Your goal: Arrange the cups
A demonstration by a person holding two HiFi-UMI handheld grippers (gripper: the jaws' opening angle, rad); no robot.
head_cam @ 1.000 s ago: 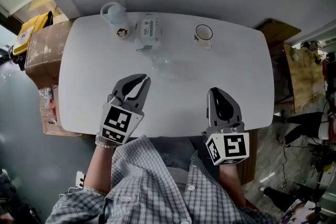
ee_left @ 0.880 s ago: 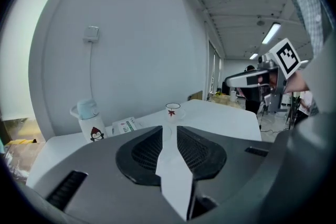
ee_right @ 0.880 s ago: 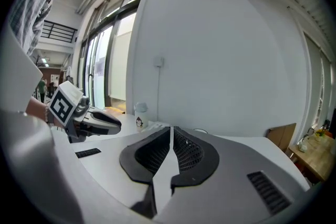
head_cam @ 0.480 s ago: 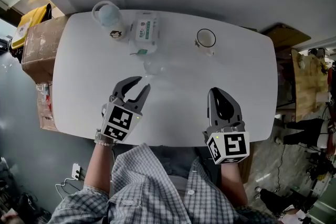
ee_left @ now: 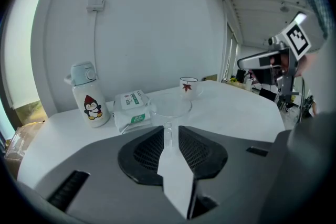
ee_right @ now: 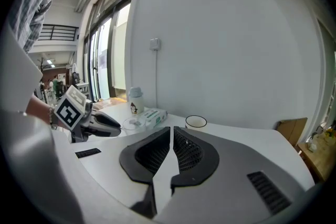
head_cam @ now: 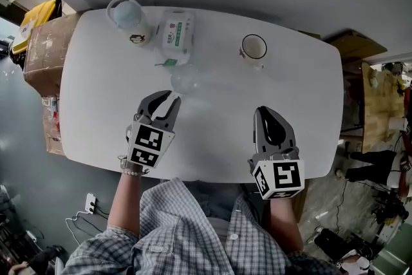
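Glass cup [ee_left: 170,104] is pinched at its stem by the left claw [ee_left: 169,131]; right claw [ee_right: 171,131] is closed, empty.

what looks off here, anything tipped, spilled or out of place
Nothing stands out. The penguin bottle, the white mug and the clear glass stand upright, the wipes pack lies flat, and no spill shows on the table. The left gripper is closed on the glass's stem.

Left tongs [head_cam: 170,98] now tight on glass [ee_left: 170,105]
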